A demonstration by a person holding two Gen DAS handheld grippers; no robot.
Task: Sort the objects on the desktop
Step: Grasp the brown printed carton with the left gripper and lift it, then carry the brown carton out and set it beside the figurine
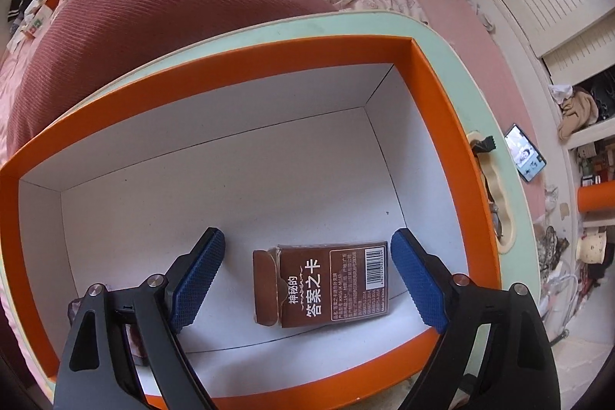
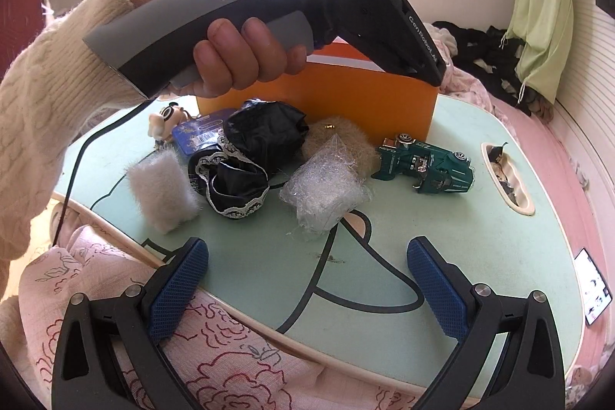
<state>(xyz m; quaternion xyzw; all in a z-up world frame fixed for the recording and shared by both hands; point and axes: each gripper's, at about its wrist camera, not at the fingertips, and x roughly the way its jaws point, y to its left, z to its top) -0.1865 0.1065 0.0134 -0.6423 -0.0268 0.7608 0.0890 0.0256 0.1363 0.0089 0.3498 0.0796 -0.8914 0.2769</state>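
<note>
In the left wrist view my left gripper (image 1: 307, 275) is open above the orange box (image 1: 434, 95), over its white floor. A brown card pack (image 1: 323, 285) lies flat on that floor between the fingers, untouched. In the right wrist view my right gripper (image 2: 307, 287) is open and empty over the near edge of the mint table (image 2: 442, 256). Beyond it lie a white fluffy piece (image 2: 163, 193), black lace cloth (image 2: 246, 164), a clear crinkled bag (image 2: 326, 183), a tan fluffy piece (image 2: 342, 137), a green toy car (image 2: 426, 162), a blue card (image 2: 200, 137) and a small figurine (image 2: 167, 120).
The left hand and its gripper body (image 2: 269, 14) hang over the orange box (image 2: 346, 98) behind the pile. A recessed tray (image 2: 507, 179) sits at the table's right. A phone (image 2: 594, 285) lies on the pink bed; floral bedding (image 2: 192, 352) is at the near edge.
</note>
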